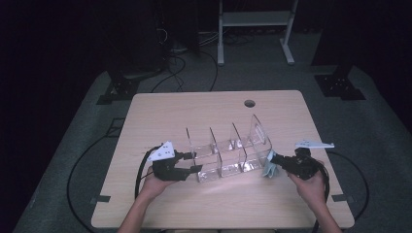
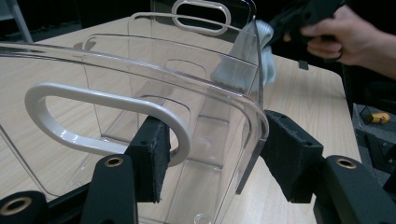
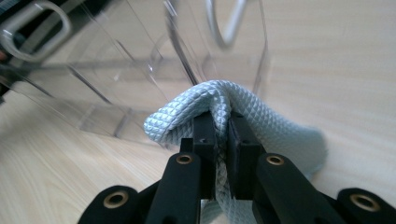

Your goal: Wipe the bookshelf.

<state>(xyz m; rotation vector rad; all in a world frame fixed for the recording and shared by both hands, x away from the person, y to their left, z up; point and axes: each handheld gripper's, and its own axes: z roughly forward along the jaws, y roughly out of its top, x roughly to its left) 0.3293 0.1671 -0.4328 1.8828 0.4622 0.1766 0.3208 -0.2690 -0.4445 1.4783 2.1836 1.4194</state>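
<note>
A clear plastic organizer point(image 1: 228, 150) with several upright dividers lies across the middle of the wooden table point(image 1: 214, 204). My left gripper point(image 1: 193, 161) is at its left end. In the left gripper view the jaws point(image 2: 219, 158) straddle the organizer's point(image 2: 93, 70) end wall by a white-rimmed handle slot, pads against the plastic. My right gripper point(image 1: 273, 161) sits at the organizer's right end, shut on a folded pale blue cloth point(image 1: 268, 170). In the right gripper view the cloth point(image 3: 280, 130) bulges over the closed jaws point(image 3: 222, 126), right at the organizer's point(image 3: 116, 70) corner. The cloth point(image 2: 243, 65) touches the far wall.
A round cable hole point(image 1: 249, 103) sits near the table's far edge. Cables trail from both grippers down to the grey floor. A white metal frame point(image 1: 255, 29) and black stand bases point(image 1: 340, 85) stand beyond the table.
</note>
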